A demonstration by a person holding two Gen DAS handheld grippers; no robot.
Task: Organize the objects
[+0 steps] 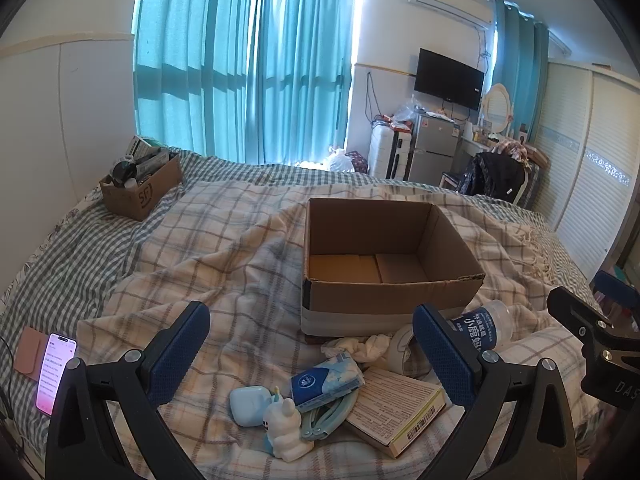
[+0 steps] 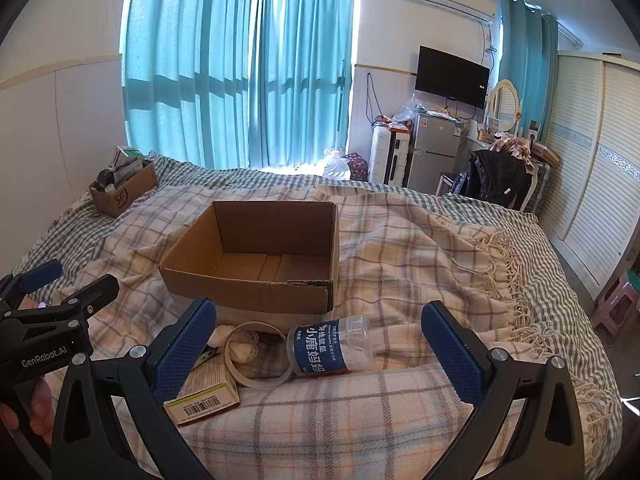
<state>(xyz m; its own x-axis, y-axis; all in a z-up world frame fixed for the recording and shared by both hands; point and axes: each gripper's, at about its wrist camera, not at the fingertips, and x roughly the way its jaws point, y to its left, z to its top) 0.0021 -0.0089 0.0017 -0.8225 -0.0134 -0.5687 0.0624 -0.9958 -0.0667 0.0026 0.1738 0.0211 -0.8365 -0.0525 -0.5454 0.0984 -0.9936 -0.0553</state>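
Both wide-open, empty grippers, left gripper (image 1: 316, 350) and right gripper (image 2: 320, 346), hover over clutter; the water bottle (image 2: 334, 346) lies crosswise ahead, nearest the right, before the empty cardboard box (image 2: 256, 256).

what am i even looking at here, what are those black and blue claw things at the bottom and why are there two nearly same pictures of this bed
Those claws are hand-held tongs: a person holds one pair in each hand, and a small wide-angle camera on each looks forward along its two fingers. So one picture comes from the left tongs and the other from the right tongs, which is why the views nearly match.

Both pairs are wide open and hold nothing.

On the plaid blanket stands an empty cardboard box. In front of it lie a plastic bottle, a tape ring, a flat printed carton, a tissue pack, a pale blue earbud case and a small white figurine. A lit phone lies at the left.
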